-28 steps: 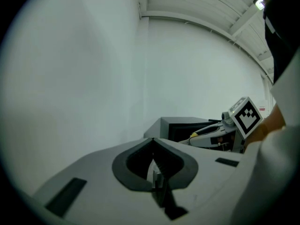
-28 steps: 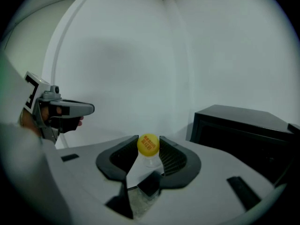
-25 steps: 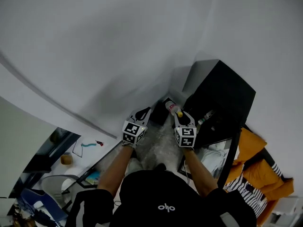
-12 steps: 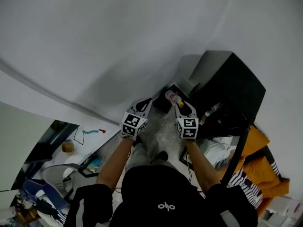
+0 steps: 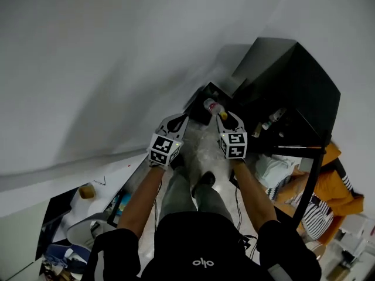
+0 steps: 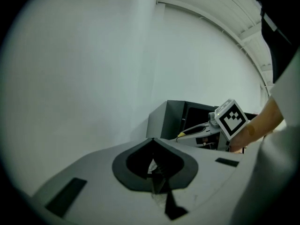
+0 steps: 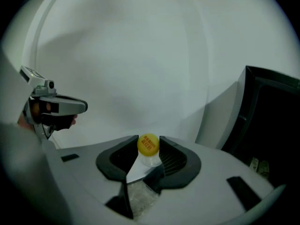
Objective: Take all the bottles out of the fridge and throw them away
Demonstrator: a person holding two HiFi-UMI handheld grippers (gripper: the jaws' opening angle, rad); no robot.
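Left gripper (image 5: 176, 120): held in the person's left hand, marker cube toward the wrist; jaws closed tip to tip in the left gripper view (image 6: 153, 140), nothing between them. Right gripper (image 5: 226, 119): jaws part-way apart and clamped on the neck of a clear plastic bottle (image 5: 212, 106); in the right gripper view (image 7: 149, 137) the pads press either side of the bottle (image 7: 148, 145), whose yellow cap faces the camera. The bottle is in the air, outside the fridge (image 5: 293, 81), just beside the near left corner of its open front. The fridge is a dark box standing on the floor against the white wall (image 5: 117, 51), its door open; another bottle (image 5: 273, 117) lies inside, near the front edge. Crinkled clear sheet (image 5: 205, 151): on the floor below both grippers. Orange garment (image 5: 340, 187): on the floor beside the fridge's right edge.
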